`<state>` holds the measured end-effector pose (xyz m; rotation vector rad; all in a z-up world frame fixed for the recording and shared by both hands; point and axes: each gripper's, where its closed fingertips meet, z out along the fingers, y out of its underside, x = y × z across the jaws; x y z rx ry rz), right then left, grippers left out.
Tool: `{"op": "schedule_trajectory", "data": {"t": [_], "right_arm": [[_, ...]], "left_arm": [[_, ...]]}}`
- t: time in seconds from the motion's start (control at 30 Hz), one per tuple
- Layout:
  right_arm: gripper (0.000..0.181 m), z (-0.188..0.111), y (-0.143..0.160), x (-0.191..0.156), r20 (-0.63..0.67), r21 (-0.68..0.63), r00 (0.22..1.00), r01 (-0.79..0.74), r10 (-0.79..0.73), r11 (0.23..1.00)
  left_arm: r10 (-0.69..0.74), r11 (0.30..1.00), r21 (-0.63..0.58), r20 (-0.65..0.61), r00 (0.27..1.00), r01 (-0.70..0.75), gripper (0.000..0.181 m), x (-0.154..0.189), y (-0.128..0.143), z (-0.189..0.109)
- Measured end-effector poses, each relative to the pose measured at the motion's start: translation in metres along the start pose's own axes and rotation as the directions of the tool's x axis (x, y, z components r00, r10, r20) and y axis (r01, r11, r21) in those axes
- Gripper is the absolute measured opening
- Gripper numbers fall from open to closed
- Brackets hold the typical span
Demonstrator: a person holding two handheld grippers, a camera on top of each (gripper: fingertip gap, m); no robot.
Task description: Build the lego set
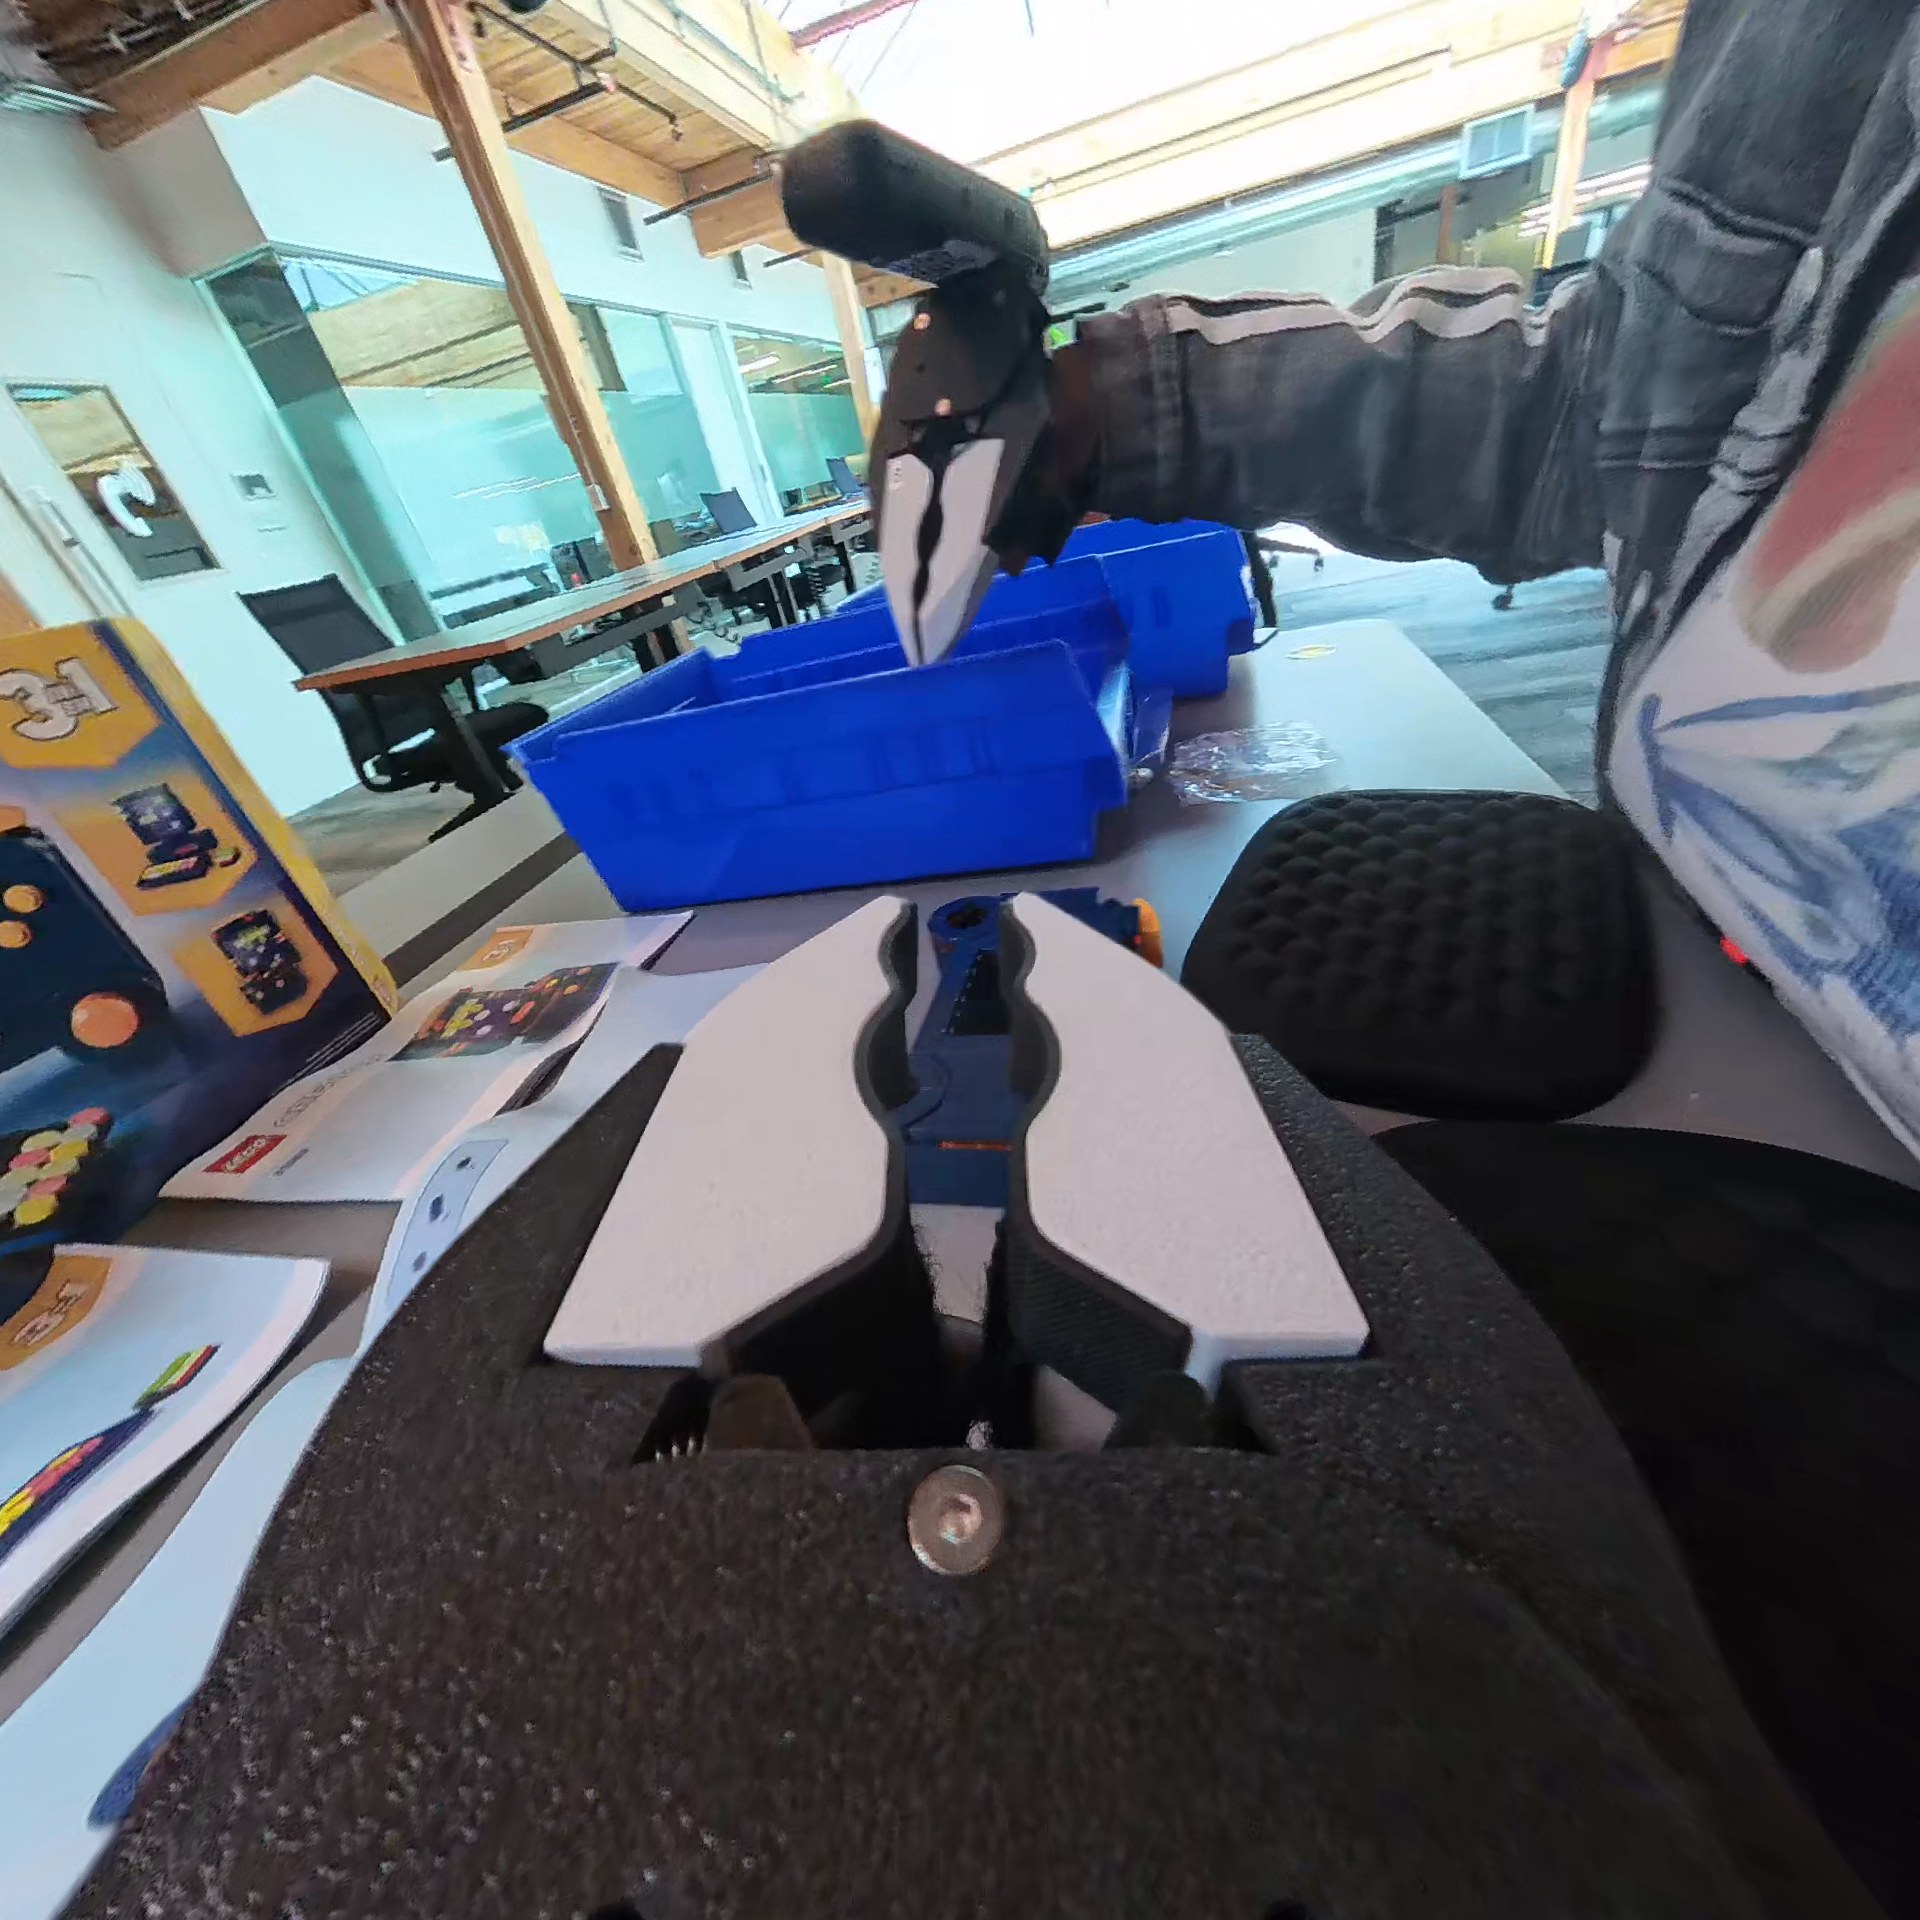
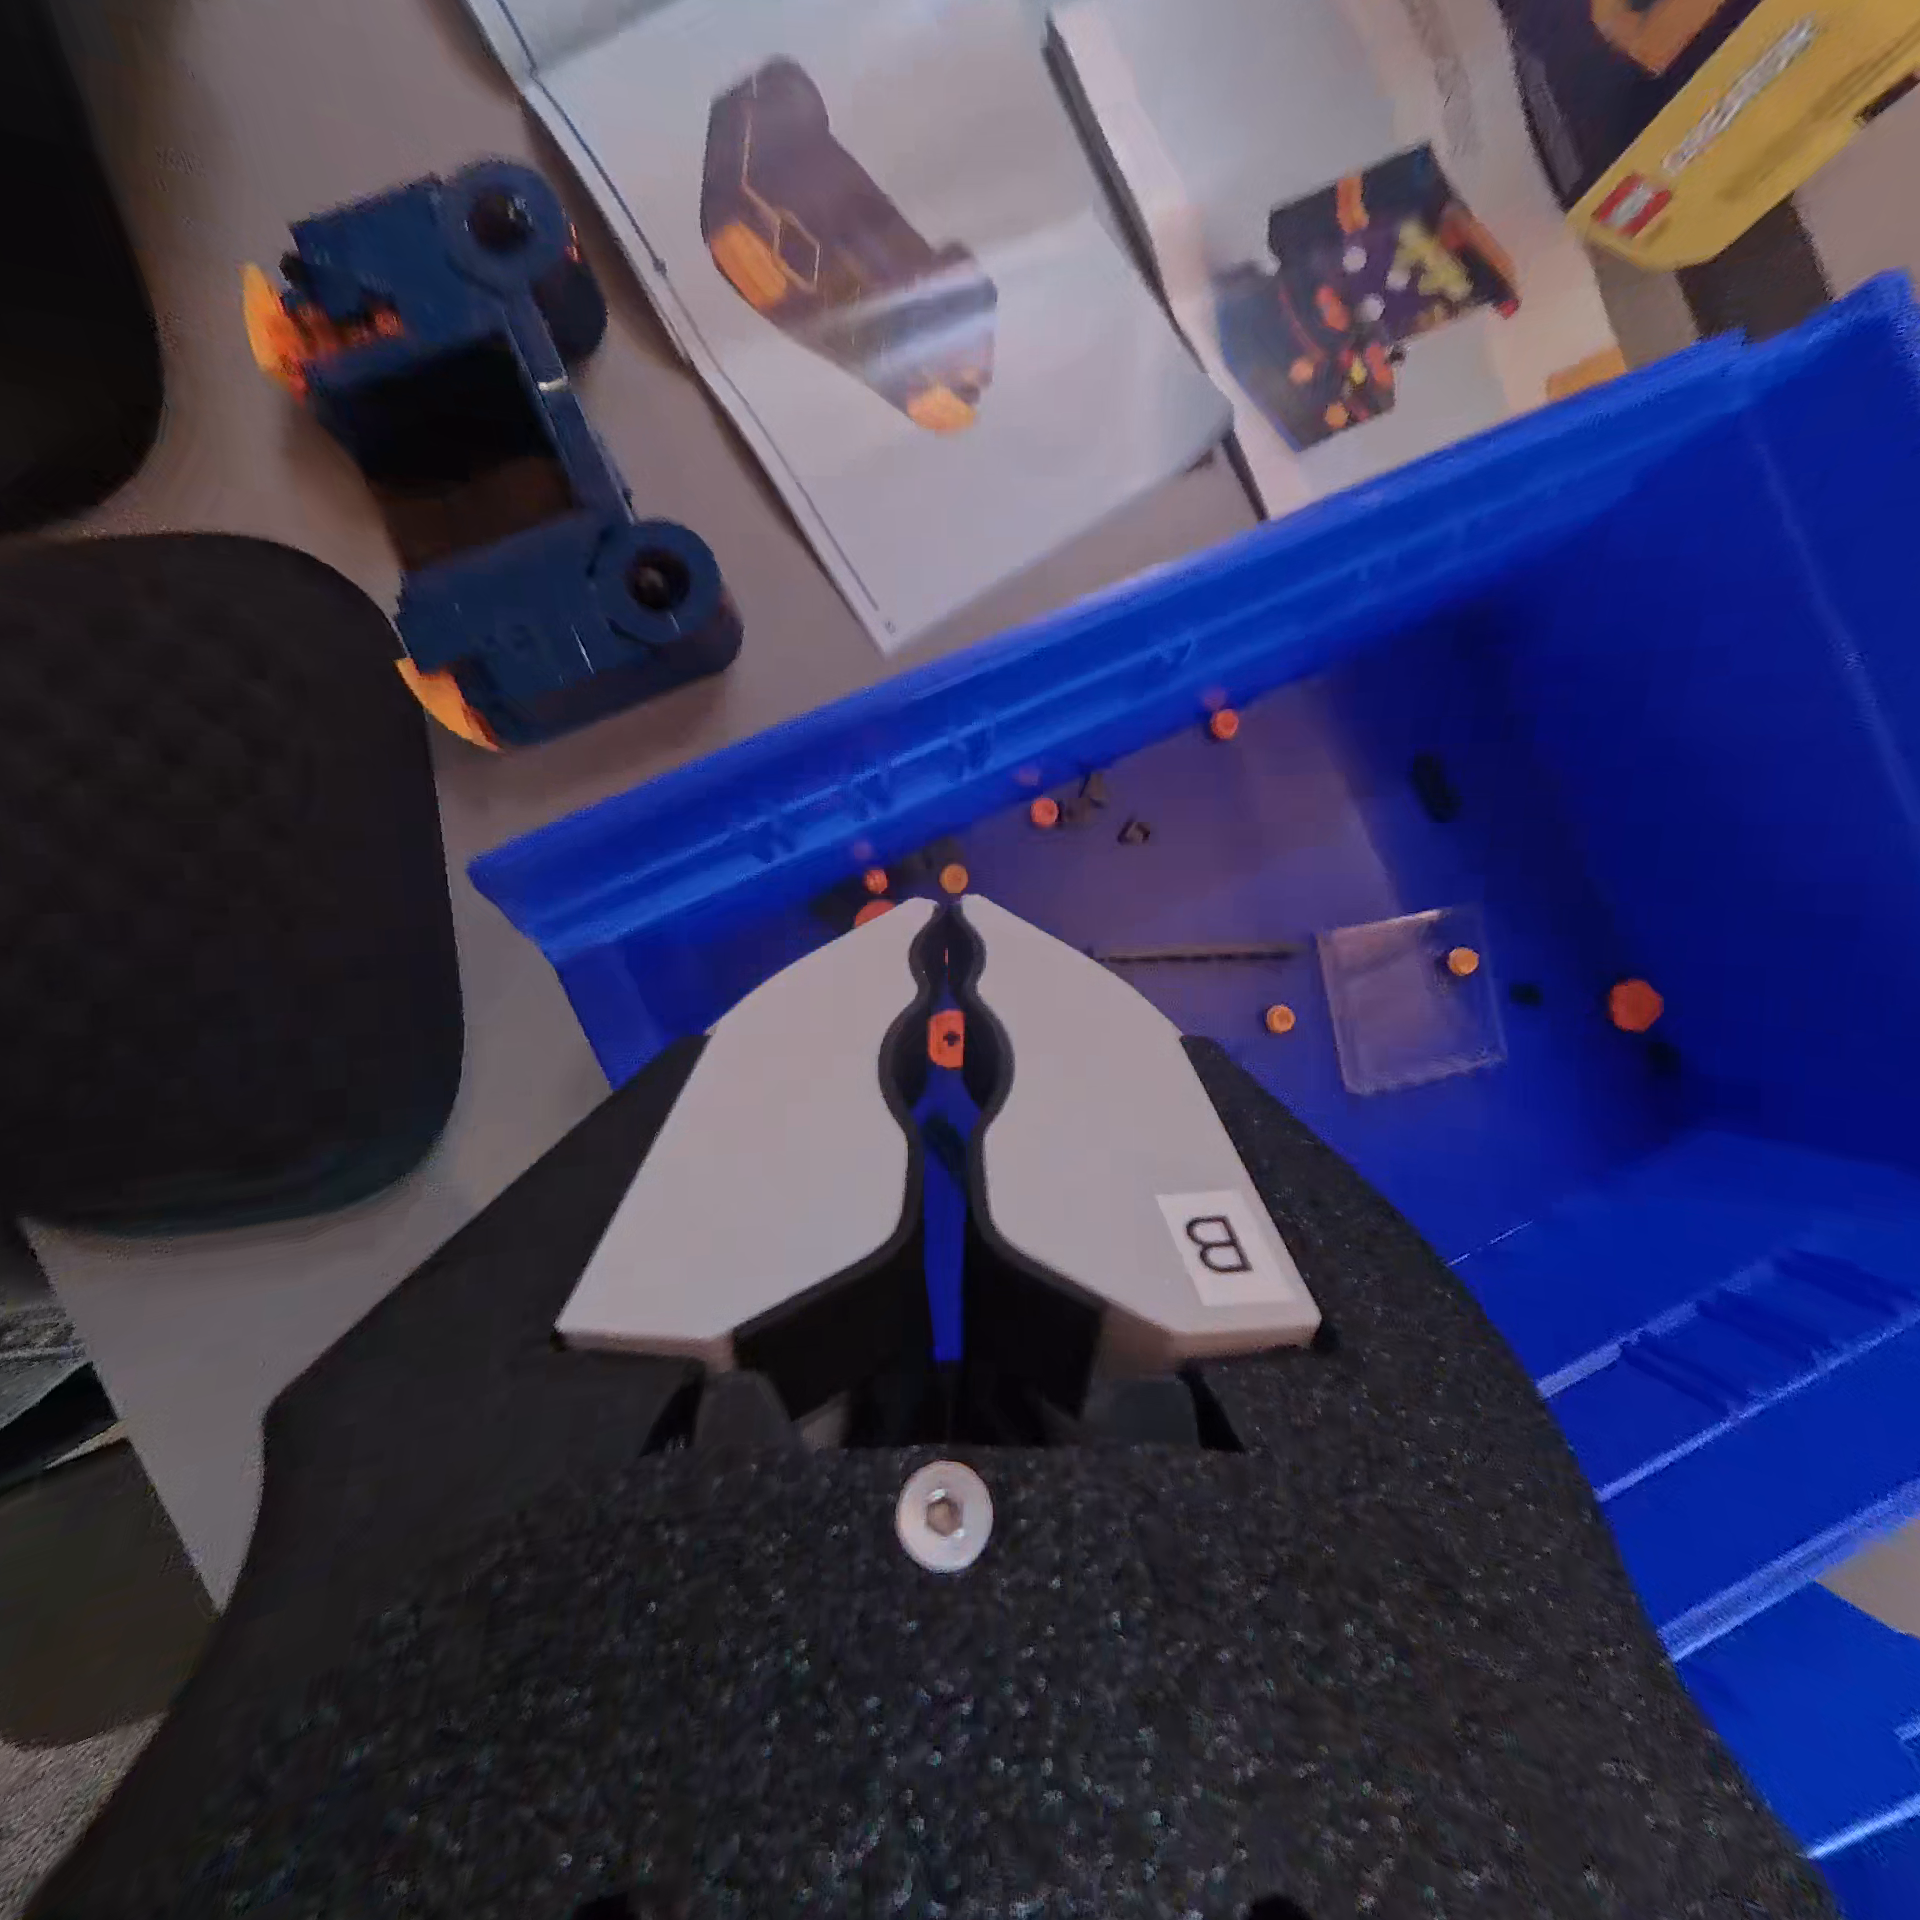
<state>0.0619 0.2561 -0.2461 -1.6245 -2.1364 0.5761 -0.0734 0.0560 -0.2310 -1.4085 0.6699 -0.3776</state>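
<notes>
Lego model [image 2: 499, 457] lies beside blue bin [image 2: 935, 717]; right claw [image 2: 948, 906] inside.

Bright overhead daylight; fisheye edges, right wrist view perhaps motion-blurred.

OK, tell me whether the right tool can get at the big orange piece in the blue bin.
Probably yes. The right tool hangs over the open blue bin, and the big orange piece lies uncovered on its floor. The tips look shut, so they would have to open first.
</notes>
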Motion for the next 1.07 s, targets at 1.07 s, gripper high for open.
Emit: {"op": "schedule_trajectory", "data": {"t": [1.07], "right_arm": [[0.009,-0.082,-0.094,-0.028,0.304,0.753,0.91,-0.41,0.281,0.514]], "left_arm": [[0.052,0.985,0.151,0.195,0.979,-0.082,0.035,-0.022,-0.04,-0.005]]}}
